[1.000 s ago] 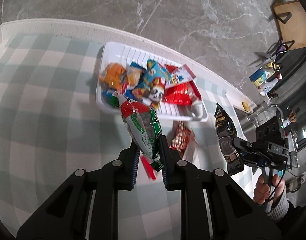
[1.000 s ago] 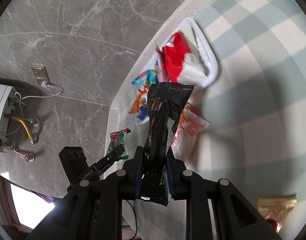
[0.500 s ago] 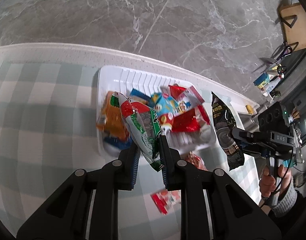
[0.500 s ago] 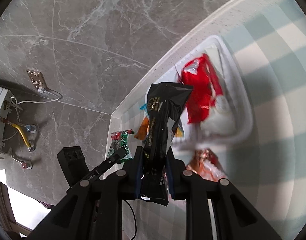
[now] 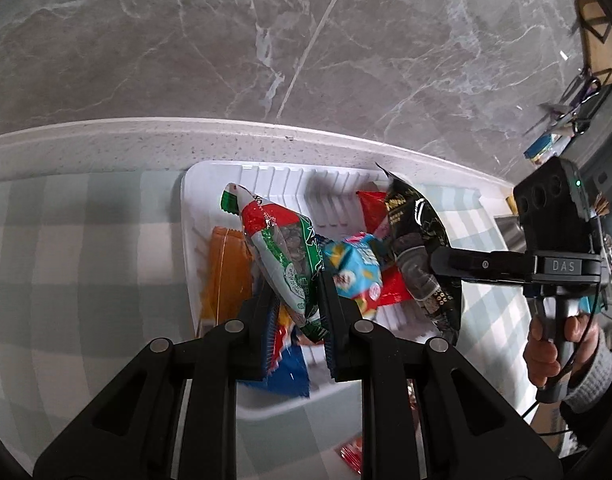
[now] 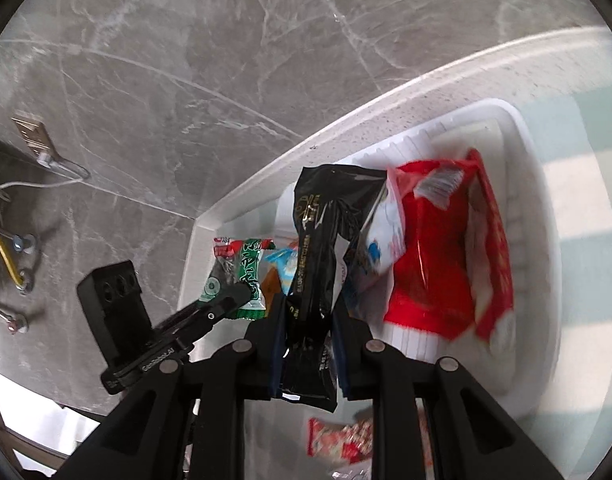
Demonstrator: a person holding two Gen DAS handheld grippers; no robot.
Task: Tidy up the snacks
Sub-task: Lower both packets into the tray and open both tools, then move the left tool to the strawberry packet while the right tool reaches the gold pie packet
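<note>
both packets hang right over the white tray (image 5: 194, 216) now! left tongs (image 5: 296, 300) clamp the green-and-red snack packet (image 5: 284, 252), long axis pointing far, over the tray's left half. right tongs (image 6: 307, 320) pinch the black snack packet (image 6: 325, 240) above its right half. likely just let go and they drop in.

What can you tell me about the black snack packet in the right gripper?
The black snack packet is a long, glossy foil-like pouch with gold print and crimped ends. It stands roughly upright, pinched near its lower end between the right gripper fingers, held above the white tray beside the red bags.
</note>
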